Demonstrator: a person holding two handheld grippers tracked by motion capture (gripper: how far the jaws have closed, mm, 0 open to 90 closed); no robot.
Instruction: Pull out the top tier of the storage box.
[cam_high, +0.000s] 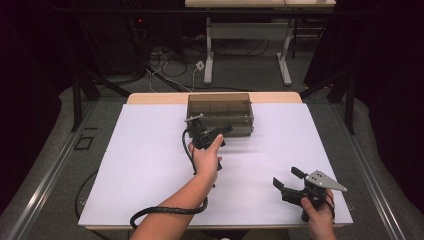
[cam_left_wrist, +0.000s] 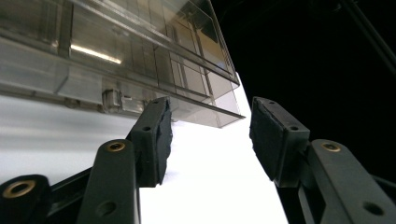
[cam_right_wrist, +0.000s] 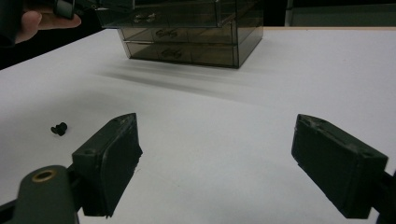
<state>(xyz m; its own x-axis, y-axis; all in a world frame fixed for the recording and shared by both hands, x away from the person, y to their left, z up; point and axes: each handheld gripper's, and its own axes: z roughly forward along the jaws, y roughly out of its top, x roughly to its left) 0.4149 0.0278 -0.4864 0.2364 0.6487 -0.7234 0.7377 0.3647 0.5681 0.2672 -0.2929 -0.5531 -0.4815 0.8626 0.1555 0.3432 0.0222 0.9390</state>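
The counter (cam_high: 150, 165) takes up the middle of the high view, a white sheet over a pale wooden top whose far edge shows as a strip along the back. Wide bare white lies to the left, to the right and across the near half.

A smoky clear plastic drawer box (cam_high: 220, 112) stands at the upper centre of that view, close to the counter's far edge. In the right gripper view the drawer box (cam_right_wrist: 191, 32) sits at top centre with stacked drawers and small handles; no writing on it can be read.

The left gripper (cam_high: 212, 134) hovers just before the box's front, at centre frame, held by the left hand (cam_high: 206, 159). In the left gripper view its jaws stand apart with nothing between them, beside the lower corner of the drawer box (cam_left_wrist: 140, 60); whether the left pad touches that edge cannot be told.

The right gripper (cam_high: 289, 179) rests low at the lower right, near the counter's front edge, jaws spread wide and empty.

A small black part (cam_right_wrist: 59, 128) lies alone on the white at the left of the right gripper view.
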